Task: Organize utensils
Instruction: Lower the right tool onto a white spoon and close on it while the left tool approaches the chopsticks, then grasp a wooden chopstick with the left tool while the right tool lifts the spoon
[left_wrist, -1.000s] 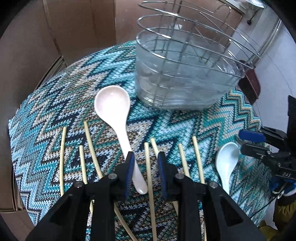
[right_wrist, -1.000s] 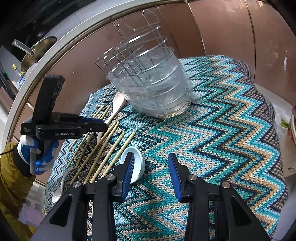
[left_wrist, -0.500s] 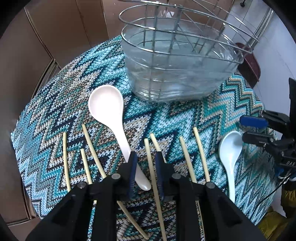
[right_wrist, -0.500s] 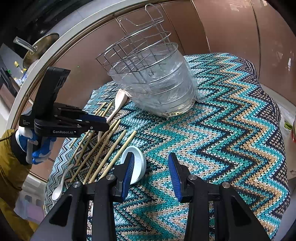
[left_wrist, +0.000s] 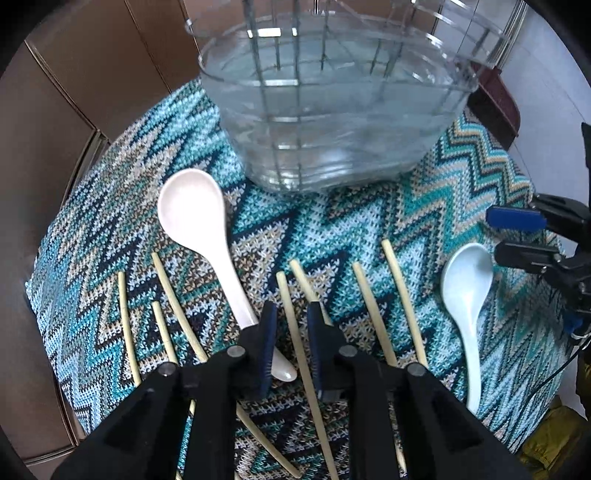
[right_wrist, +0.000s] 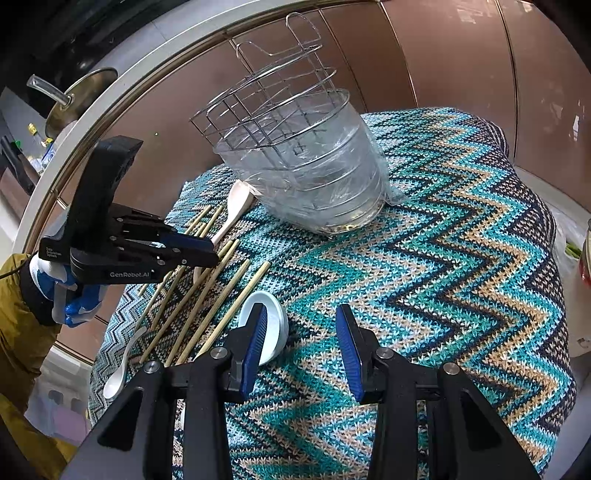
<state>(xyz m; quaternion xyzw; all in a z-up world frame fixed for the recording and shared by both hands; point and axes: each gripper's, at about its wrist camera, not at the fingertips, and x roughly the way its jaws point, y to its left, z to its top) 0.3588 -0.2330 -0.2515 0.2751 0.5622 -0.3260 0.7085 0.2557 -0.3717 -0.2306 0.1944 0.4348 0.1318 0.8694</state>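
A: Left wrist view first. Tongs?

B: Left gripper (left_wrist: 290, 325) at bottom centre, pointing steeply down at the cloth. Jaws have just been closing, now a narrow gap w/ one chopstick (left_wrist: 295, 332) running up between the blue pads; can't see the pads pressing on it. Pink-white spoon (left_wrist: 207, 236) lies left of centre, its handle end just beside the left pad.

A: Rest of the utensils?

B: More chopsticks (left_wrist: 402, 295) fanned across the lower half, on both sides of the jaws. Pale blue spoon (left_wrist: 465, 295) at right, bowl uppermost. Wire caddy in a clear tub (left_wrist: 332, 122) fills the top centre, nothing in it that I can see. All on the zigzag cloth (left_wrist: 461, 206). Right gripper (left_wrist: 517, 236) pokes in at the right edge, above the blue spoon's bowl.

A: Right wrist view?

B: Right gripper (right_wrist: 301, 343) at bottom centre, jaws partly open, nothing between them, only cloth. Blue spoon's bowl (right_wrist: 273, 325) shows behind its left pad. Left gripper (right_wrist: 207, 254) at mid-left, gloved hand (right_wrist: 55, 291) holding it, tips over the chopstick bunch (right_wrist: 207, 302). Caddy (right_wrist: 295, 162) upper centre. A small white spoon (right_wrist: 122, 365) at lower left.
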